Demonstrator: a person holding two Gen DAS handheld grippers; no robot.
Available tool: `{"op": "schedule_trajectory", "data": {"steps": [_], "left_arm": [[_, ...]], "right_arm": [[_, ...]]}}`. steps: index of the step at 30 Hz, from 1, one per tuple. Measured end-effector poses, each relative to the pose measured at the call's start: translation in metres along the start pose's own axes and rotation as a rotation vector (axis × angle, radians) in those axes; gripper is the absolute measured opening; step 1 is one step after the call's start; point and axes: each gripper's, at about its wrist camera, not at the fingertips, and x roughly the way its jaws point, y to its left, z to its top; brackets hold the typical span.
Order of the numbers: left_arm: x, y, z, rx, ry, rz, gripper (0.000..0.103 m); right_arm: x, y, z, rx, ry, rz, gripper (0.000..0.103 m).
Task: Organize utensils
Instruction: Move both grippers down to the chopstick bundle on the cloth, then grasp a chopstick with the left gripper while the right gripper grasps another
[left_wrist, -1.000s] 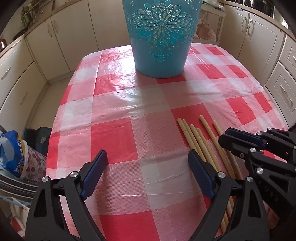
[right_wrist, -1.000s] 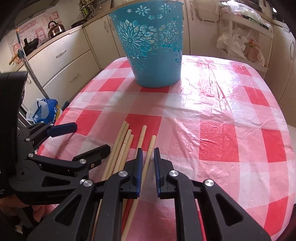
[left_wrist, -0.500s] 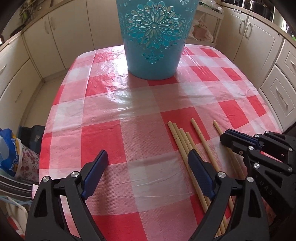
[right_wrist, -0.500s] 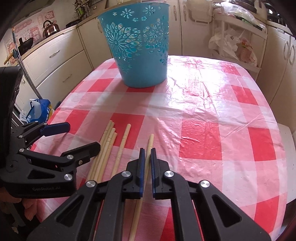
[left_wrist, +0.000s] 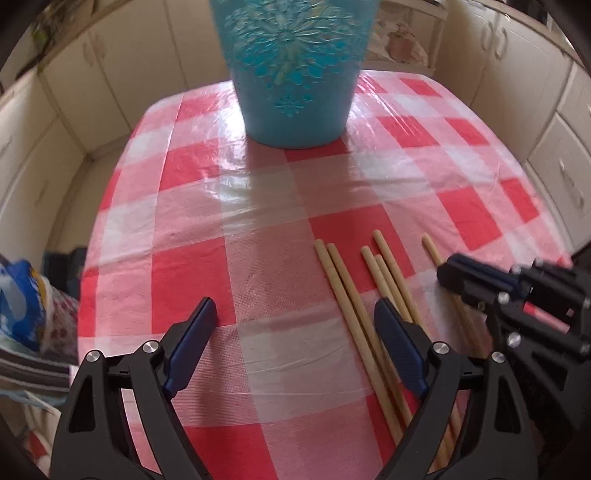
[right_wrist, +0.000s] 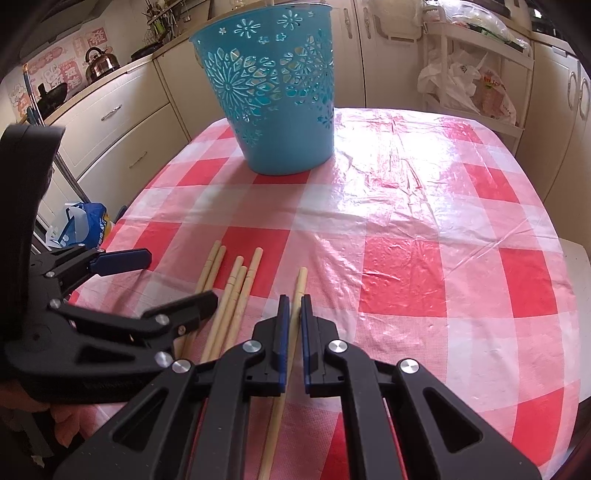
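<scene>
Checkered tablecloth (right_wrist: 424, 206) near the blue basket (right_wrist: 273, 110): your right gripper (right_wrist: 291, 310) has just clenched on the lone chopstick (right_wrist: 300, 284), ready to lift, while your left gripper (left_wrist: 295, 321) hangs released.

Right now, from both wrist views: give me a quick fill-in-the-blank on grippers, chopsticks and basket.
1. The right gripper is shut on a single ____.
2. The left gripper has its jaws ____, with nothing between them.
3. The blue basket stands ____ on the checked tablecloth.
4. Beside the held chopstick, ____ loose chopsticks lie on the cloth.

Missing words: chopstick; open; upright; five
</scene>
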Motion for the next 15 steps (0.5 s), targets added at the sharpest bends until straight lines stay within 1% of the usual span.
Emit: {"op": "schedule_trajectory", "data": {"steps": [4,6,7,9,12,15], "left_arm": [[-0.001,0.0,-0.002,-0.002,-0.012,-0.017,0.082],[-0.002,-0.003,-0.003,0.029,-0.024,-0.035,0.082],[-0.003,-0.003,-0.003,0.034,-0.023,-0.047,0.081],[-0.006,0.0,-0.004,0.027,-0.025,-0.101,0.081],[-0.009,0.012,-0.006,-0.016,-0.013,-0.118,0.081],[-0.01,0.017,-0.008,-0.024,-0.012,-0.096,0.08]], "right_arm": [[0.0,0.002,0.0,-0.018,0.001,-0.009,0.006],[0.0,0.003,0.0,-0.02,0.001,-0.009,0.006],[0.0,0.001,0.0,-0.009,0.001,-0.002,0.006],[0.0,-0.002,0.0,0.008,0.001,0.007,0.006],[-0.001,-0.004,0.0,0.023,0.0,0.015,0.006],[0.0,-0.002,0.0,0.017,-0.002,0.007,0.006]]}}
